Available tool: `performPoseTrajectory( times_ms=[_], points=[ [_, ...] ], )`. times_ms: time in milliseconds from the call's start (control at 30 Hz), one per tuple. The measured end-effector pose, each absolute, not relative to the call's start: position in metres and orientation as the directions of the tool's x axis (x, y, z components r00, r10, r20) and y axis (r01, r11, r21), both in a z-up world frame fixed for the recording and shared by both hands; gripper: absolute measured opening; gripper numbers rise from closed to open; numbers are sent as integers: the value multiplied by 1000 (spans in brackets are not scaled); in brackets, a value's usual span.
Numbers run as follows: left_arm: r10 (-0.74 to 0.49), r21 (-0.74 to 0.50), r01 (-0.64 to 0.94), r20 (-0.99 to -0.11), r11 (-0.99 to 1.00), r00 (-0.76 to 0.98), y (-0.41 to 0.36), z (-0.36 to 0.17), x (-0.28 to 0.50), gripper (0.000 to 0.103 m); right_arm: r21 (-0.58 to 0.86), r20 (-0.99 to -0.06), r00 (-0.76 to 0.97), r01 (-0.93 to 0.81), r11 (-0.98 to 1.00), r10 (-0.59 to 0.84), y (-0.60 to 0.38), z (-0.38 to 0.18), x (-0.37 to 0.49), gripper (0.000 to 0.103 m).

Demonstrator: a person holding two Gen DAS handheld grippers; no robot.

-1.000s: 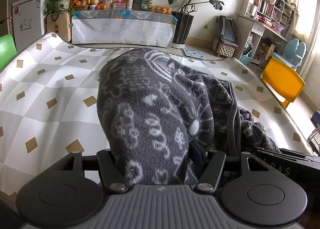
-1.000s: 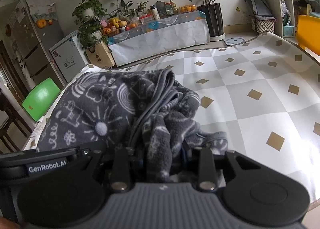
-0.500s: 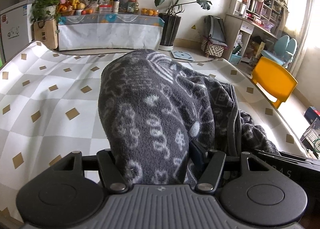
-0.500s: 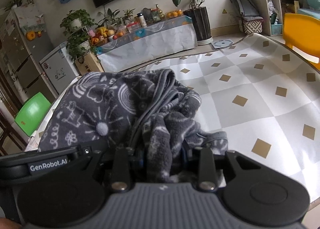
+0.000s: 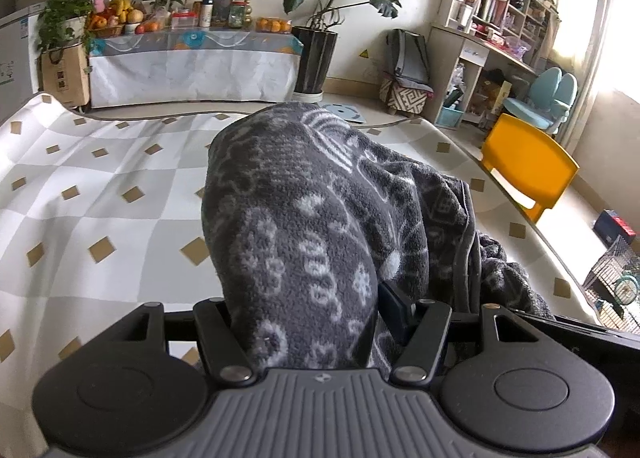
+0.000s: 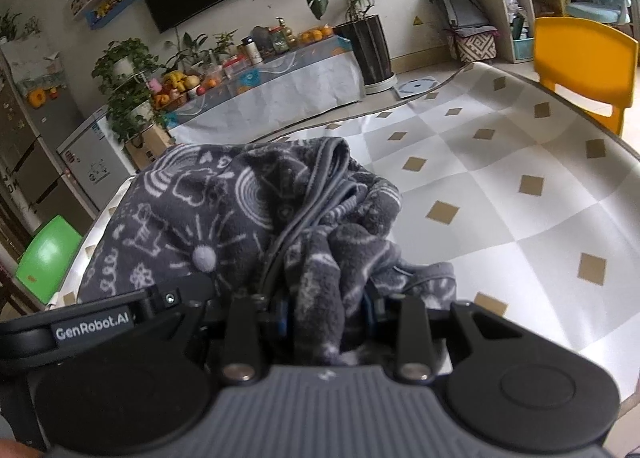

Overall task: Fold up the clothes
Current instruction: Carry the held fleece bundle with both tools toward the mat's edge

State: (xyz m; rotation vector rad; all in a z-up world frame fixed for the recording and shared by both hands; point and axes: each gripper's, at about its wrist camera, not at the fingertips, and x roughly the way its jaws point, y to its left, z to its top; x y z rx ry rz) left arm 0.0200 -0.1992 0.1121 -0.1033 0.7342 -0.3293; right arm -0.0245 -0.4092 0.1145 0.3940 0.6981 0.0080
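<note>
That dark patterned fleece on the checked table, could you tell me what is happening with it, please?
A person is folding a dark grey fleece garment with handheld tongs in each hand. The left tongs clamp a thick bunch of it, and the right tongs grip another bunch close beside them. The rest lies heaped on the checked tablecloth; no neat fold shows yet.

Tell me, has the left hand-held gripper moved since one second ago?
Yes. The left hand-held gripper, shut on the grey fleece garment, has shifted rightward: the fruit table now sits further left in its view.
</note>
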Motion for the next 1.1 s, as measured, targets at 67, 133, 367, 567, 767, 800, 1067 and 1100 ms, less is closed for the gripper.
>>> performPoseTrajectory(
  times_ms=[67,133,367,567,767,800,1067,1100],
  points=[
    [-342,-213,268,-642,939,686,-209,112,24,60,352,-626,769,136,926,125,-418,115,-23,30],
    [-353,-218,279,-644,935,679,-219,111,27,60,350,-631,768,156,924,110,-428,114,-21,30],
    [-385,-224,318,-651,921,655,-256,107,40,60,390,-642,763,241,889,75,-466,107,-19,31],
    [-411,-232,349,-654,908,635,-283,104,49,60,419,-649,759,295,859,56,-497,100,-17,31],
    [-437,-258,363,-664,895,607,-306,99,59,60,373,-669,743,311,874,21,-516,97,-9,31],
    [-441,-262,366,-666,893,601,-310,97,60,60,364,-674,739,313,877,16,-519,95,-10,31],
    [-463,-278,387,-695,879,550,-342,73,65,60,326,-717,697,359,874,-19,-544,74,-9,31],
    [-464,-279,390,-700,878,544,-346,69,66,60,323,-721,693,364,874,-22,-547,71,-8,31]
  ],
)
